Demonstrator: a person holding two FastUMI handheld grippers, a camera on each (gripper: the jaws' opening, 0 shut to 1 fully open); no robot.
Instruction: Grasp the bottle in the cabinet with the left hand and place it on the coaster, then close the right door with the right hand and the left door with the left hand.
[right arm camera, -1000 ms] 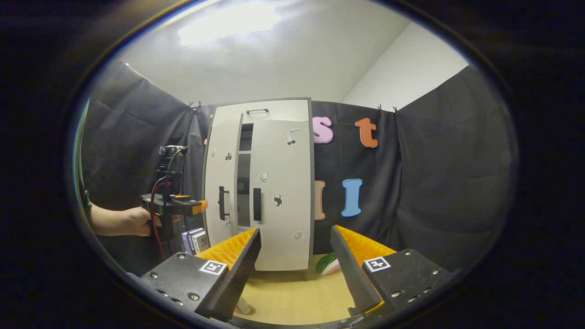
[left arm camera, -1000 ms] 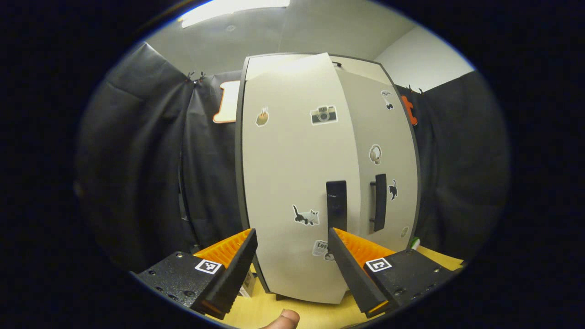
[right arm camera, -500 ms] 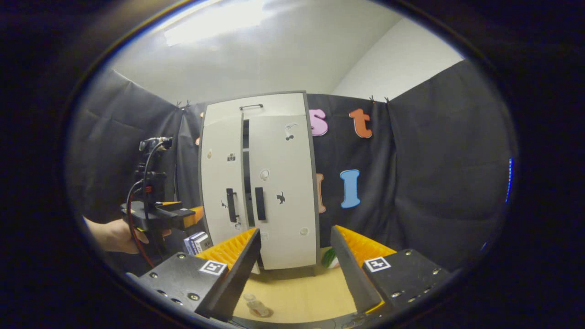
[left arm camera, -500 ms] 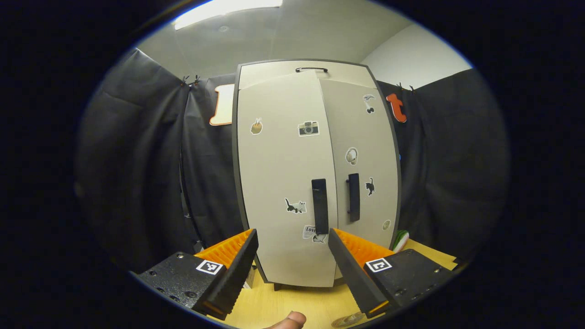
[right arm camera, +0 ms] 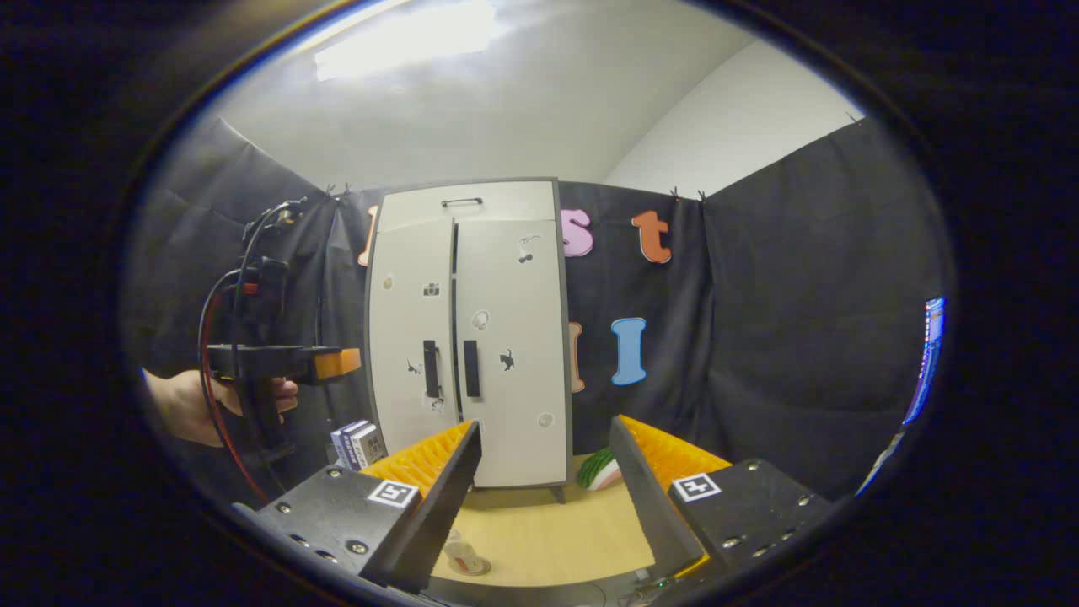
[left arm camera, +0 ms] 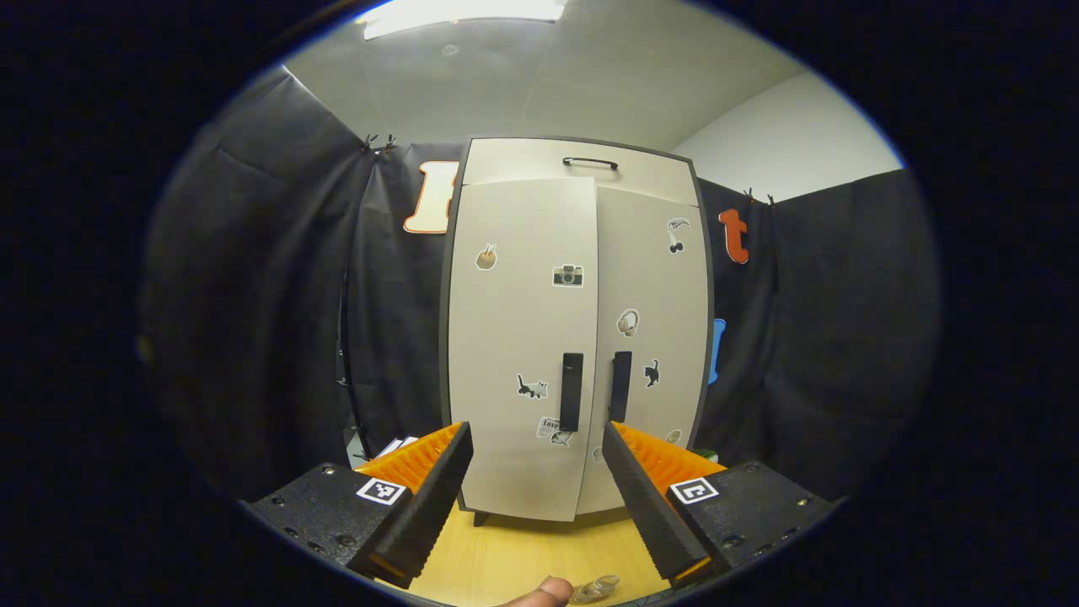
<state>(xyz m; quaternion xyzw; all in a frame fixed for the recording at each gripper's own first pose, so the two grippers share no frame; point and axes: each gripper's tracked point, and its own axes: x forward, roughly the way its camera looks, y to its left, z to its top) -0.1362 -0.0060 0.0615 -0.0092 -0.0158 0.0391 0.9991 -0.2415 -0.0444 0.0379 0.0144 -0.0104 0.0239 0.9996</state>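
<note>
Cabinet (left arm camera: 539, 337) stands upright at the back of the wooden table (right arm camera: 548, 531), both doors drawn in, so whatever is inside is hidden. Left door (left arm camera: 518, 337) and right door (left arm camera: 653, 320) meet at the middle; from the right gripper view a thin dark seam shows between them. Bottle (right arm camera: 459, 552) sits on the coaster (right arm camera: 472, 568) near the table's front edge, well apart from the cabinet. Left gripper (left arm camera: 535, 497) hangs in front of the doors, fingers spread wide, touching nothing. Right gripper (right arm camera: 544, 497) is likewise spread and empty, above bare tabletop. A watermelon slice (right arm camera: 597, 469) lies just beside the cabinet's right foot, small boxes (right arm camera: 358, 443) at its left.
</note>
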